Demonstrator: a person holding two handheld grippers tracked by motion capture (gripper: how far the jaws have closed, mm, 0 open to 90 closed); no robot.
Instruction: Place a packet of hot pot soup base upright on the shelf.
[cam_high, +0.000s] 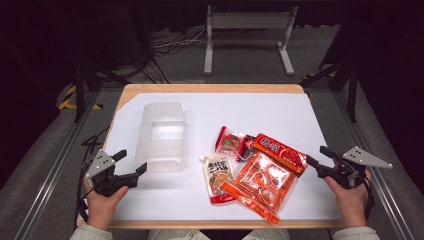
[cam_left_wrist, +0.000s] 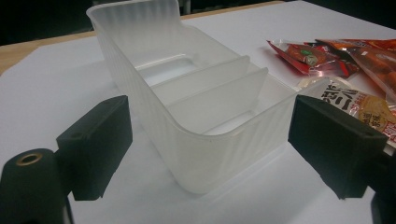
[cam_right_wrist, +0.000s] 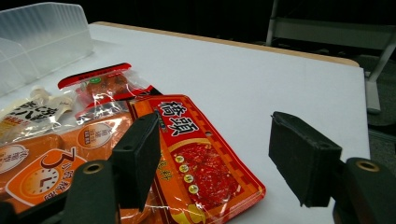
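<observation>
Left hand-held gripper (cam_high: 131, 163): jaws spread, holding nothing, poised just short of the near end of the translucent bin (cam_high: 161, 136). The bin is frosted plastic with ribbed walls and rounded corners, upright on the left half of the counter (cam_high: 280, 107); two thin dividers cross its interior near that end, and its compartments hold nothing.

Centre-right of the counter: a heap of snack packets, overlapping. A white spouted pouch (cam_high: 218, 176) lies nearest the bin, a clear orange packet (cam_high: 265, 179) beside it, a small red packet (cam_high: 229, 141) behind, and a red packet with yellow characters (cam_high: 280, 151) rightmost.

Right hand-held gripper (cam_high: 314, 155): jaws spread, gripping nothing, just beside the red packet's right end.
</observation>
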